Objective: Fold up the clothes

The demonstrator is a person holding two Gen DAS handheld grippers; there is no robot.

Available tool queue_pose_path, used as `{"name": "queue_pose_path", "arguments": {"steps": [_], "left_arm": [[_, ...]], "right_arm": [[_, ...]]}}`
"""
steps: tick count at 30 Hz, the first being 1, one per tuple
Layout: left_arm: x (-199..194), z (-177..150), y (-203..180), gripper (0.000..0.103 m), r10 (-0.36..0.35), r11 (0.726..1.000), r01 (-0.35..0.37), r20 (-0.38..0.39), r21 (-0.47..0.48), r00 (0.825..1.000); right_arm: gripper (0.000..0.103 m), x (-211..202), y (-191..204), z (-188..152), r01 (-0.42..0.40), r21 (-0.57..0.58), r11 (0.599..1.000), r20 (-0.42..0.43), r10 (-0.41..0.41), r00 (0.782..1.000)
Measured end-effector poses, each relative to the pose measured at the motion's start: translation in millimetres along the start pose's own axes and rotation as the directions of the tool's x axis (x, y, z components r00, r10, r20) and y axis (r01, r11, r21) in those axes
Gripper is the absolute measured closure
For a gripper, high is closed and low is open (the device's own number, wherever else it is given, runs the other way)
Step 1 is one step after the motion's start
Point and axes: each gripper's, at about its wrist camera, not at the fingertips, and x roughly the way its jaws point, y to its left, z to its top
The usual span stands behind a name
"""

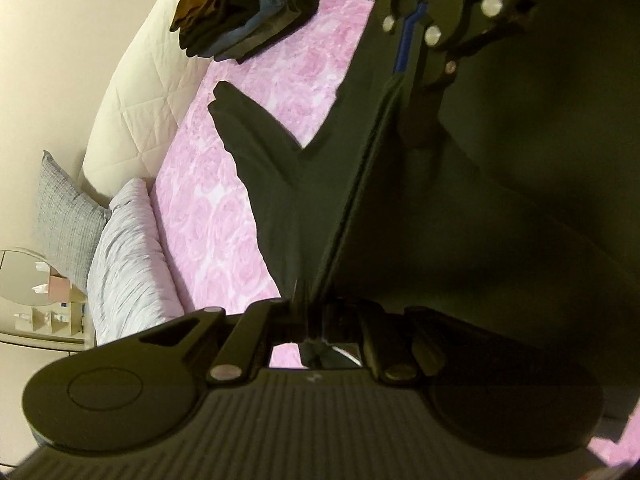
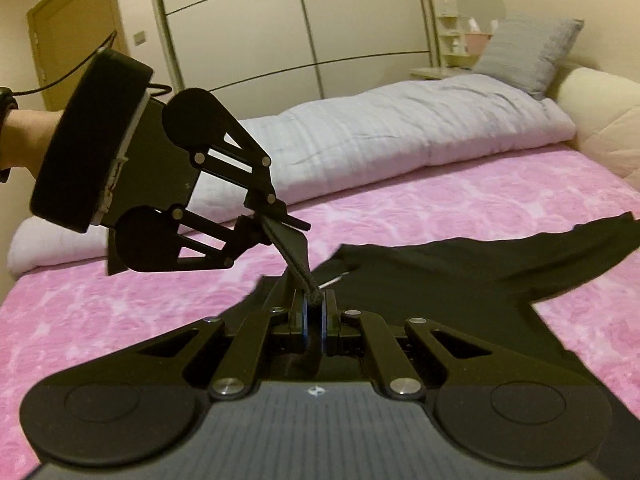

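The black, soft, limp cotton T-shirt lies on the pink rose-patterned bedspread; left gripper and right gripper both pinch its hem, best held by edges.

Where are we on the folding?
Done: a stack of folded clothes sits on the pink bedspread. In hand: both the left gripper and right gripper are shut on one black garment. Left: its sleeve is spread out, unfolded.

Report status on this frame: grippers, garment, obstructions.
Left hand-held gripper and right hand-held gripper both shut on black garment. Garment spread across pink bedspread. Nothing in the way.
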Motion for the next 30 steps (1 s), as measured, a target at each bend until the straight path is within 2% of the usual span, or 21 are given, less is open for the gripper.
{"name": "queue_pose_path", "arguments": {"steps": [7, 11, 14, 16, 20, 21, 22, 23, 24, 25, 26, 27, 30], "left_arm": [[32, -3, 22, 0.098, 0.017, 0.997, -0.017, -0.004, -0.071, 1.0], [49, -6, 23, 0.098, 0.004, 0.995, -0.006, -0.013, -0.097, 1.0], [51, -10, 16, 0.098, -0.03, 0.986, 0.028, -0.014, -0.162, 0.999], [50, -18, 7, 0.096, -0.077, 0.97, 0.068, -0.031, -0.232, 0.997], [44, -35, -21, 0.092, -0.176, 0.917, 0.142, -0.059, -0.372, 0.983], [42, -40, -29, 0.092, -0.197, 0.905, 0.156, -0.066, -0.397, 0.978], [38, -46, -38, 0.091, -0.216, 0.89, 0.165, -0.074, -0.425, 0.974], [33, -53, -45, 0.091, -0.229, 0.878, 0.168, -0.085, -0.449, 0.97], [28, -62, -51, 0.088, -0.24, 0.864, 0.162, -0.108, -0.477, 0.965], [23, -72, -58, 0.087, -0.251, 0.85, 0.154, -0.129, -0.504, 0.959], [18, -80, -61, 0.087, -0.257, 0.832, 0.142, -0.146, -0.536, 0.955], [9, -91, -65, 0.086, -0.261, 0.804, 0.121, -0.163, -0.583, 0.951], [-18, -116, -76, 0.082, -0.252, 0.725, 0.042, -0.208, -0.687, 0.945]], "right_arm": [[0.1, 14, -28, -3, 0.085, 0.018, 0.996, -0.01, -0.085, 0.996], [0.1, 26, -42, -13, 0.1, 0.03, 0.995, -0.039, -0.098, 0.994], [0.099, 41, -54, -26, 0.099, 0.03, 0.995, -0.074, -0.096, 0.993], [0.099, 52, -64, -34, 0.099, 0.043, 0.994, -0.11, -0.094, 0.989], [0.098, 60, -84, -52, 0.121, 0.106, 0.987, -0.208, -0.097, 0.973], [0.097, 62, -88, -59, 0.134, 0.11, 0.985, -0.252, -0.103, 0.962], [0.09, 63, -93, -68, 0.151, 0.11, 0.982, -0.301, -0.112, 0.947], [0.075, 64, -97, -75, 0.173, 0.106, 0.979, -0.342, -0.127, 0.931], [0.067, 63, -103, -84, 0.217, 0.1, 0.971, -0.39, -0.162, 0.906], [0.058, 60, -110, -90, 0.245, 0.111, 0.963, -0.409, -0.18, 0.894], [0.057, 56, -115, -92, 0.258, 0.133, 0.957, -0.41, -0.184, 0.893], [0.057, 50, -122, -94, 0.263, 0.159, 0.952, -0.403, -0.18, 0.897], [0.046, 48, -136, -90, 0.261, 0.162, 0.952, -0.382, -0.183, 0.906]]}}
